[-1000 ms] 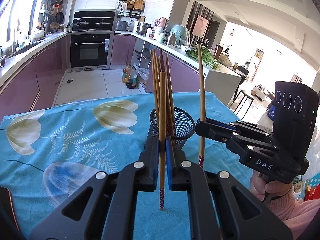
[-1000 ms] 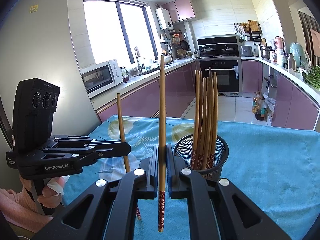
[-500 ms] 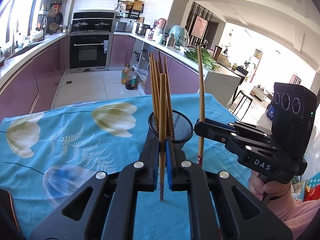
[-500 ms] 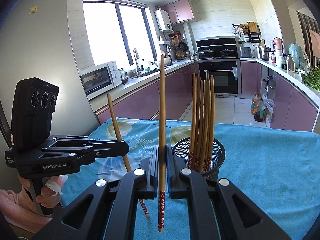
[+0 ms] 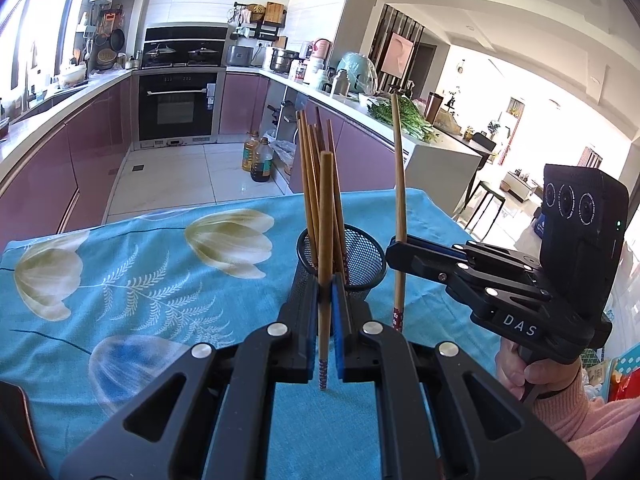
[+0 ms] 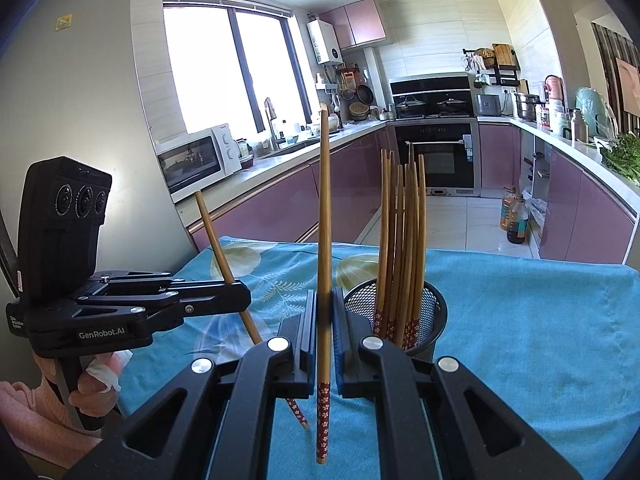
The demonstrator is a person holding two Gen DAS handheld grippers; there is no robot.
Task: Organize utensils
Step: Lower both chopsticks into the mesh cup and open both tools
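Observation:
A black mesh cup (image 5: 362, 258) holding several wooden chopsticks (image 5: 310, 168) stands on the blue tablecloth (image 5: 140, 280). It also shows in the right wrist view (image 6: 430, 316). My left gripper (image 5: 325, 312) is shut on one chopstick (image 5: 325, 240), held nearly upright just in front of the cup. My right gripper (image 6: 325, 320) is shut on another chopstick (image 6: 323, 240), upright to the left of the cup. Each gripper shows in the other's view: the right one (image 5: 394, 250) beside the cup, the left one (image 6: 240, 294) with its chopstick (image 6: 222, 252) tilted.
The table's far edge (image 5: 240, 204) drops to the kitchen floor, with purple cabinets and an oven (image 5: 176, 104) behind. Oil bottles (image 5: 260, 160) stand on the floor. A microwave (image 6: 196, 162) sits on the counter. A dark object (image 5: 16, 412) lies at the table's near left.
My left gripper's chopstick has tilted, its top leaning away from the cup and its patterned tip swinging under the right gripper. The cup looks slightly nearer in both views.

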